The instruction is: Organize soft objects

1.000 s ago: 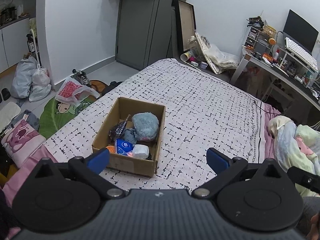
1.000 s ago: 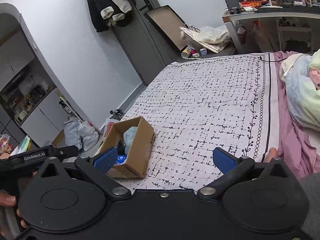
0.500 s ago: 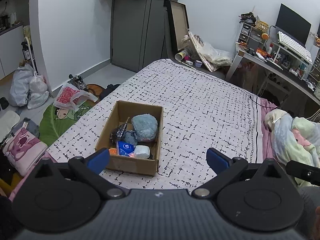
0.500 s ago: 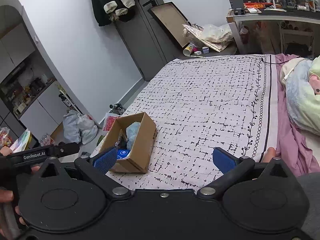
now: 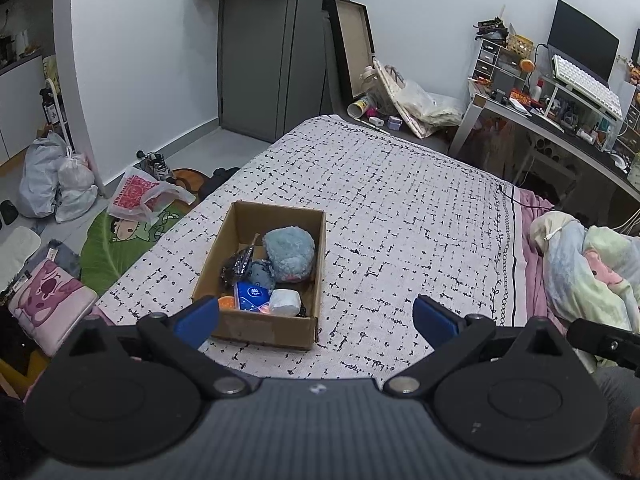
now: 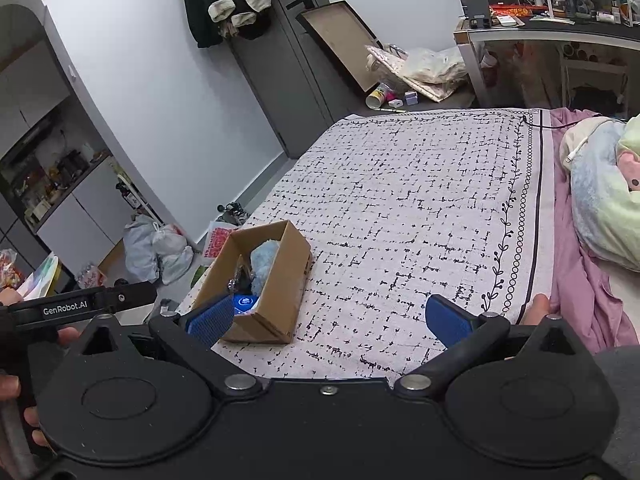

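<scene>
An open cardboard box (image 5: 310, 332) (image 6: 280, 284) sits on the patterned bedspread near the bed's left edge. It holds a fluffy light-blue plush (image 5: 289, 254) (image 6: 263, 258), a blue tissue pack (image 5: 251, 295), a white soft packet (image 5: 285, 302), a dark crinkled wrapper (image 5: 237, 265) and a small orange item (image 5: 226, 303). My left gripper (image 5: 316, 318) is open and empty, held above the bed just in front of the box. My right gripper (image 6: 327, 318) is open and empty, to the right of the box.
A bundled pastel blanket (image 5: 588, 268) lies on the pink sheet at the right. A cluttered desk (image 5: 560, 120) stands beyond it. Bags (image 5: 56, 184) and a green mat (image 5: 116, 240) lie on the floor left of the bed. The bedspread (image 5: 400, 208) stretches toward the grey door.
Both grippers have drawn back and risen slightly, so the box sits a little farther off. Both stay open. Nothing in the box has moved.
</scene>
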Demonstrator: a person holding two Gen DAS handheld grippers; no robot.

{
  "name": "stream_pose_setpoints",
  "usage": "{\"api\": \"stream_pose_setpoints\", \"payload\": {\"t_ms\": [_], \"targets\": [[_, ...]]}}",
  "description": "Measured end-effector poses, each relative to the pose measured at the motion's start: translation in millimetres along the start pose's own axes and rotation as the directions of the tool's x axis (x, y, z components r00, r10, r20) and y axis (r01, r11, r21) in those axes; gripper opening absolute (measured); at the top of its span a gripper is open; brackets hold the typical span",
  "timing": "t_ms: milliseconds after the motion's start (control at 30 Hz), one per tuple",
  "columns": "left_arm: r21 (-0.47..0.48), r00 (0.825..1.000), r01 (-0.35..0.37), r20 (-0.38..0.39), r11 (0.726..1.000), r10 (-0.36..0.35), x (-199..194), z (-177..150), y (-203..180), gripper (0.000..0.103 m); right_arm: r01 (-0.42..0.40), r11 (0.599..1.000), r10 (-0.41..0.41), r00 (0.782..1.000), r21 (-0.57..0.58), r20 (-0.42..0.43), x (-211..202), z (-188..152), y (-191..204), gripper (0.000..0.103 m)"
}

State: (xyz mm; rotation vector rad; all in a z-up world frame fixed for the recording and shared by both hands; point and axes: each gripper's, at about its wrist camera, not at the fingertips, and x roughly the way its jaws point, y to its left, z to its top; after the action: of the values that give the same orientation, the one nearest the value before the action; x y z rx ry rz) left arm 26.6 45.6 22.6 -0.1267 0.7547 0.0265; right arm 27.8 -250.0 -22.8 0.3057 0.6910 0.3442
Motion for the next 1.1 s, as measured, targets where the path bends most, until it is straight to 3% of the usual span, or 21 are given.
{"api": "stream_pose_setpoints", "payload": {"t_ms": [1100], "targets": [[0.007, 1.000, 0.008, -0.021, 1.000, -0.008, 1.1, -5.5, 7.9, 0.102, -0.009, 0.999, 0.008, 1.000, -0.039, -0.024, 5.2, -2.7, 12.7, 0.103]]}}
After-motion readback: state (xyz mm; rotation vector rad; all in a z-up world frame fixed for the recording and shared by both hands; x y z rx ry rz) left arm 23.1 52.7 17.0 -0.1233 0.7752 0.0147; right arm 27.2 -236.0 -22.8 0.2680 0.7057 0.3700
